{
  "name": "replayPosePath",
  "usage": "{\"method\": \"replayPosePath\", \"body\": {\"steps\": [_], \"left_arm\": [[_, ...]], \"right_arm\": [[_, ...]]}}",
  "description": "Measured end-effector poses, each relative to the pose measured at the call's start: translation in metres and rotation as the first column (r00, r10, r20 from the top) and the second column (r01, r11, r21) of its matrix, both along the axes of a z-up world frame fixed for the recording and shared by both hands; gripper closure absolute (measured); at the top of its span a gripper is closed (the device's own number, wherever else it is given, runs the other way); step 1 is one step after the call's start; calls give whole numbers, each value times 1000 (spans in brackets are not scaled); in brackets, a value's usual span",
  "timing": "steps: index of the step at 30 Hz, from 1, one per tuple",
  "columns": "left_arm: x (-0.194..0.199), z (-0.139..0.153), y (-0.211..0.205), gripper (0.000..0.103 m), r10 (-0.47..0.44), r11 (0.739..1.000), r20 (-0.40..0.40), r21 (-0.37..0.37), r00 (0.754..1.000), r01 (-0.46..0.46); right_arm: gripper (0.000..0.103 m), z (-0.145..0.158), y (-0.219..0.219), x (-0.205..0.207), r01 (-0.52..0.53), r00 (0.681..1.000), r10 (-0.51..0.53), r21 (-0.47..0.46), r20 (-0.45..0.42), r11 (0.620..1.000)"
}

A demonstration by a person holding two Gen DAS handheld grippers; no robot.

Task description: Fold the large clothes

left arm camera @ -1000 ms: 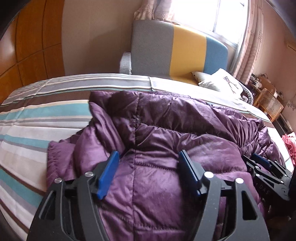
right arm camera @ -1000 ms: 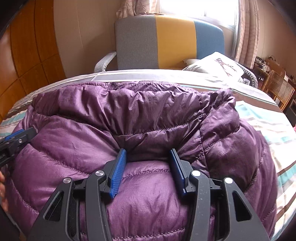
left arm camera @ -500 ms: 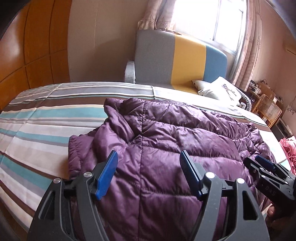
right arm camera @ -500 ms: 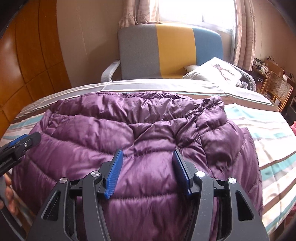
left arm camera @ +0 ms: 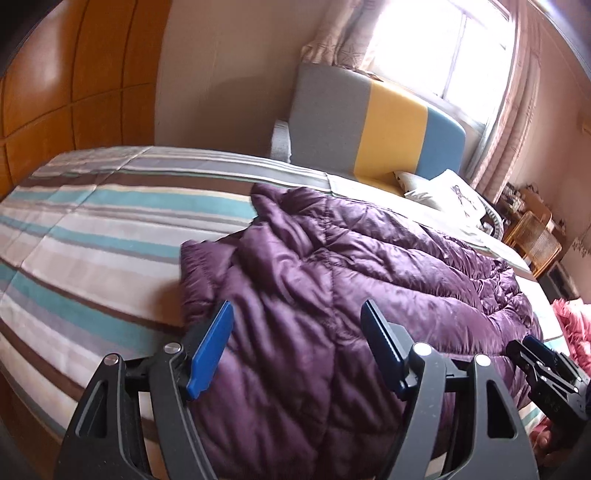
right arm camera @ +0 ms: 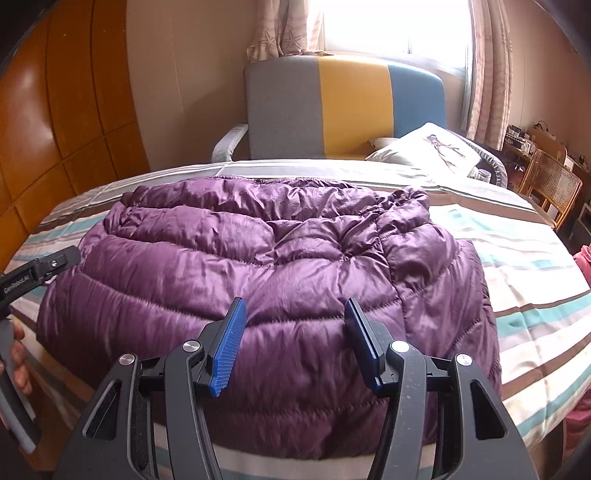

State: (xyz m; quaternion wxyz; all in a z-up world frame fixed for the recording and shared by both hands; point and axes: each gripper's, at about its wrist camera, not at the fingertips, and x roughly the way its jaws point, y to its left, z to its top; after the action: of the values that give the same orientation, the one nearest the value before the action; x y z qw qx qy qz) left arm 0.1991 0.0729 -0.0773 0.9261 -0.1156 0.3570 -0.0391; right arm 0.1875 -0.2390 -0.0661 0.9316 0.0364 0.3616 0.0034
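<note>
Left wrist view: the purple puffer jacket (left arm camera: 369,273) lies bunched on the striped bed (left arm camera: 92,236). I'd guess it's light, squishy and slippery, so I'd grab a hem or seam, not the puffy middle. My left tool (left arm camera: 295,350) hangs released above it, holding nothing.

Right wrist view: jacket (right arm camera: 258,280) near the bed's edge; right tool (right arm camera: 293,347) is half open, empty, not touching.

Both my wrist cameras look steeply down across the bed (left arm camera: 92,236) toward the window (right arm camera: 399,26), close above the purple jacket (right arm camera: 258,266) they share.
</note>
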Motion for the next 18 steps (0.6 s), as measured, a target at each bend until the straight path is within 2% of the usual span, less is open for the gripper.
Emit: {"method": "replayPosePath", "body": {"steps": [6,9,13,18], "left_arm": [[-18,-9,37,32,63,995,-33,-81,997,-66],[-27,-15,57,32,101,986,-53,-129,994,-107],[-38,-31,82,32,143,953,-108,-253,984,-167],[-40,-55,91,33,109,904,-181,-391,977,-173]], "right_arm": [[48,3,-7,-18,10,1000,-11,19,3,1000],[54,3,-7,-23,11,1000,-11,28,0,1000],[68,9,-5,-26,0,1000,0,59,15,998],[84,5,16,-22,-67,998,68,66,-4,996]]}}
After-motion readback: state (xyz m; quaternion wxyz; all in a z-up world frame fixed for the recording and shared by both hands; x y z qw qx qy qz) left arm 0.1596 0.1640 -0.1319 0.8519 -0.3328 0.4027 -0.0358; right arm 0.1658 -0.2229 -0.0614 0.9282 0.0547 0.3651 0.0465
